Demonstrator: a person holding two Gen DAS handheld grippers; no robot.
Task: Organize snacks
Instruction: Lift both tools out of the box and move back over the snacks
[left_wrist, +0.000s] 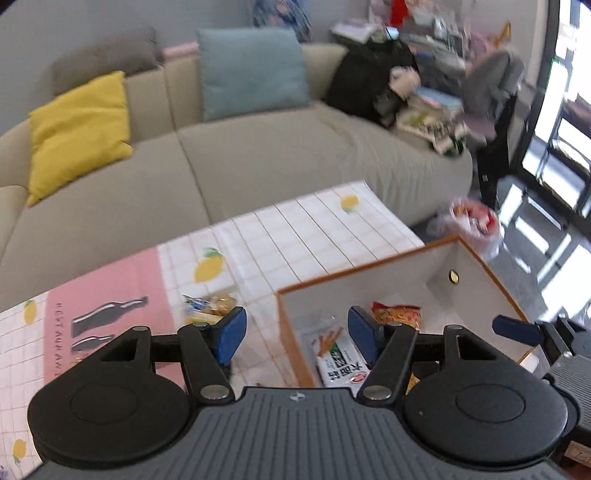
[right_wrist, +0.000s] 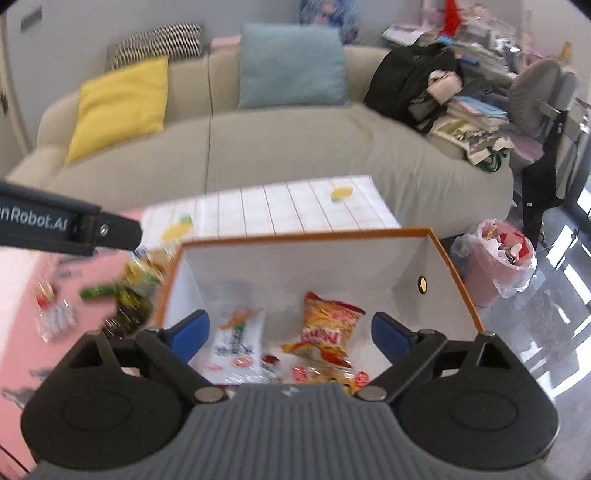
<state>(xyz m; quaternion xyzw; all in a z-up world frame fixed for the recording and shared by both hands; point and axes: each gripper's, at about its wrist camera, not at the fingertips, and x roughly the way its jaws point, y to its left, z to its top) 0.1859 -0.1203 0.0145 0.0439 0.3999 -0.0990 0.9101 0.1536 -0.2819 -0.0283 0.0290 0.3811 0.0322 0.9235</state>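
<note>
Both your grippers, left gripper (left_wrist: 293, 334) and right gripper (right_wrist: 288, 334), hang released and empty above the white orange-rimmed cardboard box (right_wrist: 306, 254). Loose crinkly plastic snack packets (right_wrist: 136, 284) lie just outside the box's left wall, nearer your left gripper.

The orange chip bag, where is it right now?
In the right wrist view the orange chip bag lies inside the white box, right of the white snack packet.

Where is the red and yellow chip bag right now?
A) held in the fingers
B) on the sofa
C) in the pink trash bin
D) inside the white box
D: the red and yellow chip bag lies on the floor of the white box, next to a white snack pack.
</note>
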